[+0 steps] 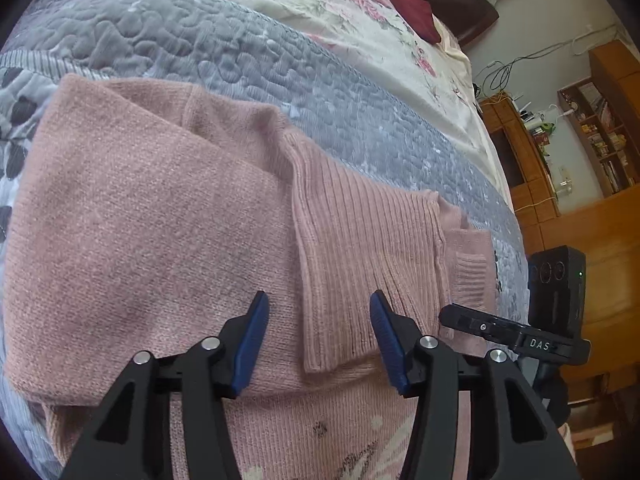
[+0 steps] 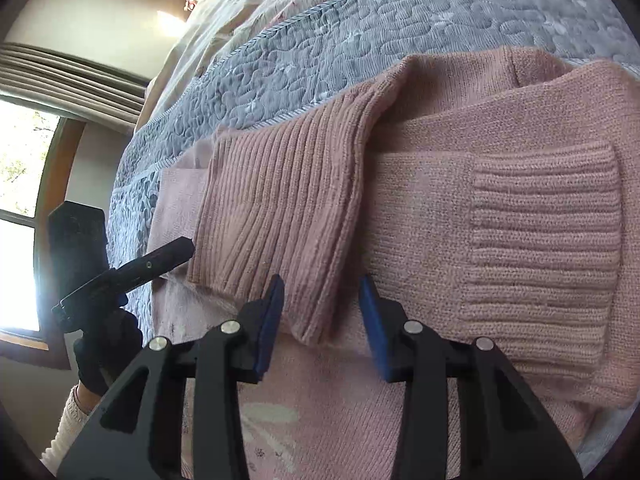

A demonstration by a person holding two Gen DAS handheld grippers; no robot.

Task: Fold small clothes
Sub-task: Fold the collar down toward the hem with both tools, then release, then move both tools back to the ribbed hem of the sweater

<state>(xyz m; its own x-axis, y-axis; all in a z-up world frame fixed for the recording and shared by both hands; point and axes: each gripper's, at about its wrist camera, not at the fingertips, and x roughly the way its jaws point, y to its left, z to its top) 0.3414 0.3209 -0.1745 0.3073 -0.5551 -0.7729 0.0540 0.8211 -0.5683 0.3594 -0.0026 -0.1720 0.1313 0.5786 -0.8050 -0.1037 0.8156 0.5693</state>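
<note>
While both tools are held low over the garment, the left gripper (image 1: 318,320) is kept wide open with nothing between its blue pads (image 1: 256,340), and the right gripper (image 2: 322,304) is likewise spread and empty, each straddling the lower edge of the ribbed hem (image 1: 360,264), apparently so that edge can be pinched next. Beyond them, the pink sweater (image 1: 140,208) lies partly folded, a cuffed sleeve (image 2: 540,240) laid across its body, on the grey quilted bedspread (image 1: 192,40), which gives a flat surface for folding.
</note>
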